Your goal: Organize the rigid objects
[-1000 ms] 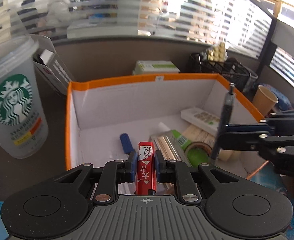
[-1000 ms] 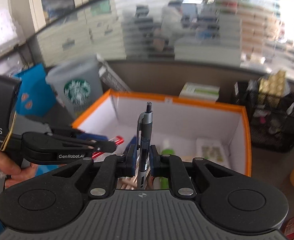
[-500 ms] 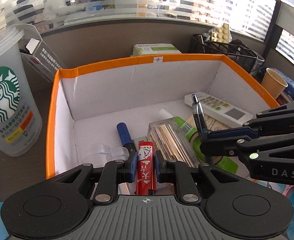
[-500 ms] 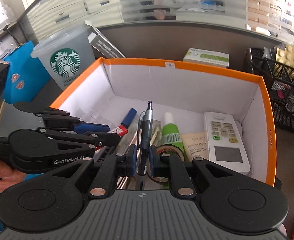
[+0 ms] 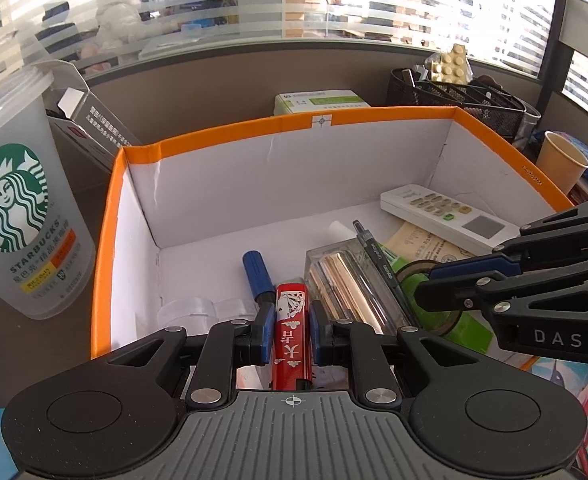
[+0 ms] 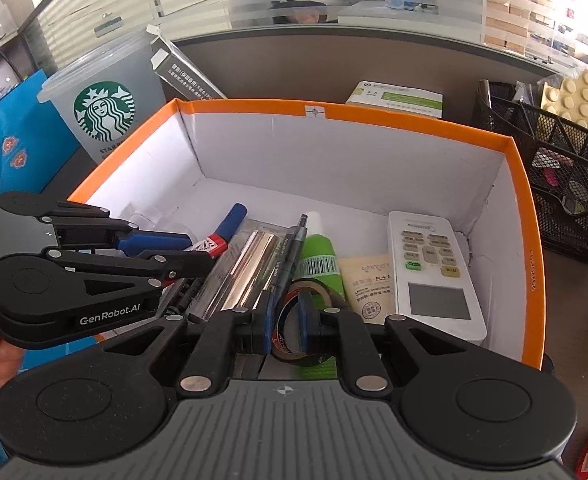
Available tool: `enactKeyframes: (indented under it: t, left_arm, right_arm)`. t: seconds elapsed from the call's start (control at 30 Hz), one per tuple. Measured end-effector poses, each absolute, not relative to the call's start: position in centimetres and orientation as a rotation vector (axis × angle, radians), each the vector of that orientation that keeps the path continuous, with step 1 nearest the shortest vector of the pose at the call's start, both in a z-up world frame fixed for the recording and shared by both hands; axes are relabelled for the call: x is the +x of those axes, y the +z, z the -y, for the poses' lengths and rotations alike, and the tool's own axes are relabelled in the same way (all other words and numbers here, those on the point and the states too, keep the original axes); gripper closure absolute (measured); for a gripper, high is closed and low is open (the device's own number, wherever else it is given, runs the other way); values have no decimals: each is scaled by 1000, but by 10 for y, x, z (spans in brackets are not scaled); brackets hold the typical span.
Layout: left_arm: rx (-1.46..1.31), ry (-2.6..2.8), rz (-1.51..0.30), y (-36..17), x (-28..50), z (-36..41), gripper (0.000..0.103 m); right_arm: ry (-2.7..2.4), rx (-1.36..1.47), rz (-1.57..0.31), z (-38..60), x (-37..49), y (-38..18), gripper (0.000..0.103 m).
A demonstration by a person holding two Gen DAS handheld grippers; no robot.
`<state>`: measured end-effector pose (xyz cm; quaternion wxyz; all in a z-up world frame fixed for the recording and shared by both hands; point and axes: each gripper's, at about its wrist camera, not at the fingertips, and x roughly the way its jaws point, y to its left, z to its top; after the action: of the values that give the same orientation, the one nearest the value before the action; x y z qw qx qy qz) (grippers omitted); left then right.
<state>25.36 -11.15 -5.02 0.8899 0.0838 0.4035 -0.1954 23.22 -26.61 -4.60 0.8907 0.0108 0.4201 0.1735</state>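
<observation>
An orange-rimmed white box (image 5: 229,134) (image 6: 414,118) holds a blue marker (image 5: 255,276) (image 6: 231,220), a clear case (image 5: 346,284) (image 6: 237,268), a green tube (image 6: 318,258), a tape roll (image 6: 308,308) and a white remote (image 5: 446,218) (image 6: 430,272). My left gripper (image 5: 291,330) (image 6: 203,258) is shut on a red lighter (image 5: 291,328) (image 6: 209,245) over the box's near left. My right gripper (image 6: 285,322) (image 5: 426,288) stands slightly open over the tape roll. The grey pen (image 6: 287,256) (image 5: 376,258) lies on the clear case, free of the fingers.
A Starbucks cup (image 5: 17,208) (image 6: 101,108) stands left of the box, a grey carton (image 5: 93,120) behind it. A green-white packet (image 5: 320,102) (image 6: 398,98) lies behind the box. A black mesh organizer (image 5: 458,100) (image 6: 554,168) and a paper cup (image 5: 560,164) are at the right.
Both grippers have lowered toward the box. My right gripper has opened and let go of the grey pen, which now lies on the clear case. The left still holds the lighter.
</observation>
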Motion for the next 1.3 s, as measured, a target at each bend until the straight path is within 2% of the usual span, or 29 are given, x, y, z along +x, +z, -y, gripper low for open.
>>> enactKeyframes:
  t: [0.17,0.27,0.3,0.33,0.4,0.43,0.47,0.53,0.6,0.63,0.67,0.7,0.77,0.97,1.3]
  left_arm:
    - [179,-383,-842,-51,254,113,86]
    - [185,-370,-836,-51,253,114,78]
    - [184,-369,-833,-50,252,114,72]
    - [179,-369,-827,-48,250,113,62]
    - [179,-375,-799,-42,243,112,47]
    - [182,-387,-784,-38,239,112,41]
    - [187,-388,-765,-33,233,112,40]
    - [202,-382,-721,-22,221,112,16]
    - [200,-377,-667,-9,208,107,10]
    - [192,-382,-639,-3,201,104,9]
    - [186,-379,-613,3,194,100,7]
    - [182,-368,-592,8,188,96,2]
    - [173,-330,-551,17,179,88,0]
    - [111,-168,-510,30,166,57,0]
    - [-48,-38,-459,50,125,-8,0]
  right_arm:
    - [351,28,-855,269,228,-44,91]
    - [344,38,-839,272,224,-41,89]
    - [340,42,-833,272,223,-40,87]
    - [338,47,-827,274,221,-39,84]
    - [333,59,-811,276,218,-35,64]
    - [325,62,-800,277,215,-32,60]
    - [319,61,-787,278,213,-29,54]
    - [309,66,-757,280,206,-21,49]
    - [296,94,-716,284,197,-10,29]
    - [286,109,-689,287,192,-4,22]
    - [272,121,-653,288,186,3,9]
    - [257,131,-616,289,180,9,3]
    - [228,141,-547,289,168,22,0]
    - [181,218,-398,277,133,46,0]
    - [118,187,-311,221,83,52,0]
